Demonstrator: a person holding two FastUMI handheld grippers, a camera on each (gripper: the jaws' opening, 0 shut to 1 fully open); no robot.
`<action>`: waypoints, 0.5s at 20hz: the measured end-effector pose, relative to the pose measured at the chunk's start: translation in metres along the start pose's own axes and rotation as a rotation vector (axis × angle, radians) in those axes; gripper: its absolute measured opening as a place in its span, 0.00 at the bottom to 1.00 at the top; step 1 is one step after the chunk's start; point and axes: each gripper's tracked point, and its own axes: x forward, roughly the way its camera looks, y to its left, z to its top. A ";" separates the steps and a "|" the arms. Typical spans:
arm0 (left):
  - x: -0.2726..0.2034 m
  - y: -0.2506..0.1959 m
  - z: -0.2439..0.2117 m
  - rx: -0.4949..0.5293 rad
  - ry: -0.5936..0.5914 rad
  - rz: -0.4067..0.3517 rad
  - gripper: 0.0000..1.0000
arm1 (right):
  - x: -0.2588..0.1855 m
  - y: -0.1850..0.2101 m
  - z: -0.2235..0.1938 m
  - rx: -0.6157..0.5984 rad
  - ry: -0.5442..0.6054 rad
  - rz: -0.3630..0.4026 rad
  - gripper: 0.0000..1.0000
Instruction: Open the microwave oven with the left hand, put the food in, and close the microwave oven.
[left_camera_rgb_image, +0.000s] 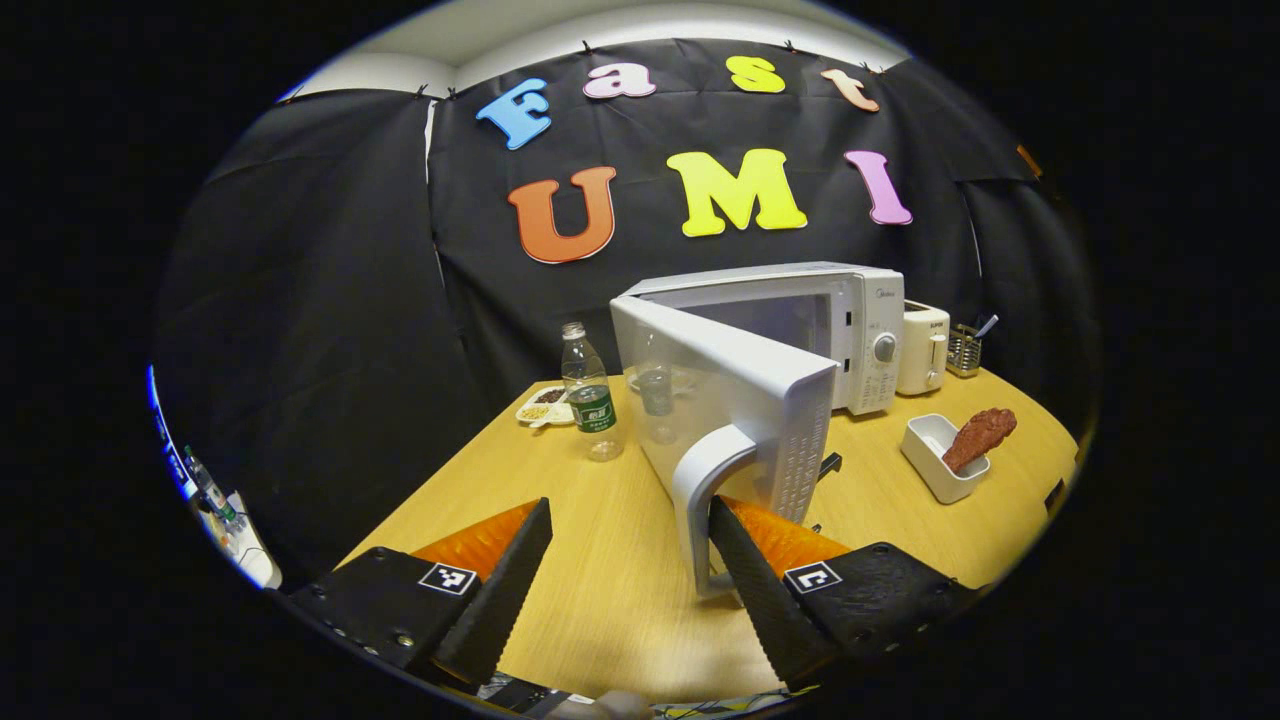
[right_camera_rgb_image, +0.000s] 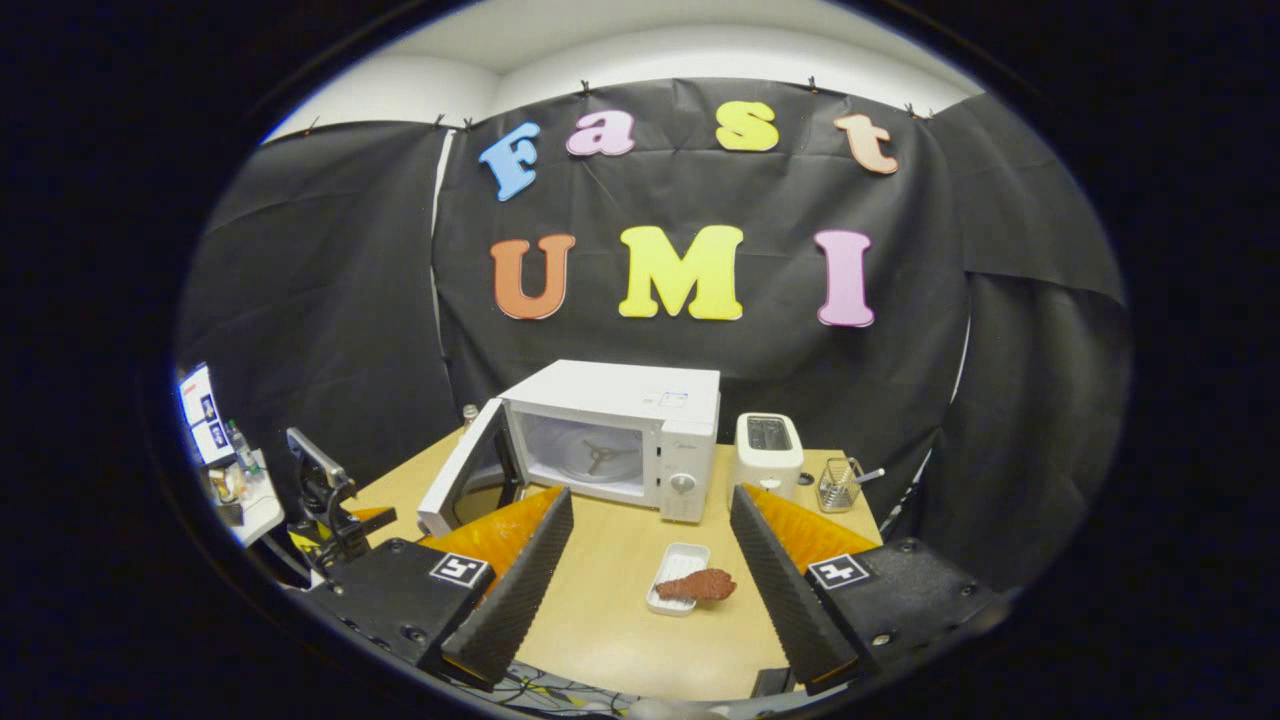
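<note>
On the far left of the wooden table (left_camera_rgb_image: 600, 600), in the left gripper view, a small white dish (left_camera_rgb_image: 545, 407) holds grainy bits too small to make out. Just right of it stands a clear plastic bottle (left_camera_rgb_image: 592, 395) with a green label whose writing is too fine to read. The left gripper (left_camera_rgb_image: 630, 545) is spread wide, its ridged fingers released; the right-hand finger (left_camera_rgb_image: 745, 570) lies just beside the curved white handle (left_camera_rgb_image: 700, 480) of the microwave door (left_camera_rgb_image: 740, 400), though contact cannot be confirmed.

The door stands swung open, its edge hiding part of the microwave oven (left_camera_rgb_image: 800, 320), a boxy white unit with a round knob. In the right gripper view the microwave oven (right_camera_rgb_image: 620, 435) shows its open cavity and the hub on its floor; the small brand mark above the knob is blurred.

Right of it sit a smooth white toaster (right_camera_rgb_image: 768, 448) and a wire caddy (right_camera_rgb_image: 840, 485) with a utensil. Near the front, the food (right_camera_rgb_image: 708, 585), a rough reddish-brown drumstick shape, rests over the edge of a rectangular white tray (right_camera_rgb_image: 675, 580), well apart from the oven. The right gripper (right_camera_rgb_image: 650, 545) hangs above it, fingers parted and holding nothing.
</note>
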 end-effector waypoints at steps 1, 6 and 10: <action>-0.004 0.011 -0.003 -0.001 0.005 0.015 0.95 | 0.001 0.002 -0.002 0.005 0.003 0.007 1.00; -0.008 0.072 -0.014 -0.038 0.045 0.121 0.95 | 0.006 0.011 -0.011 0.009 0.016 0.023 1.00; -0.012 0.113 -0.019 -0.051 0.055 0.195 0.95 | 0.008 0.014 -0.017 0.013 0.024 0.031 1.00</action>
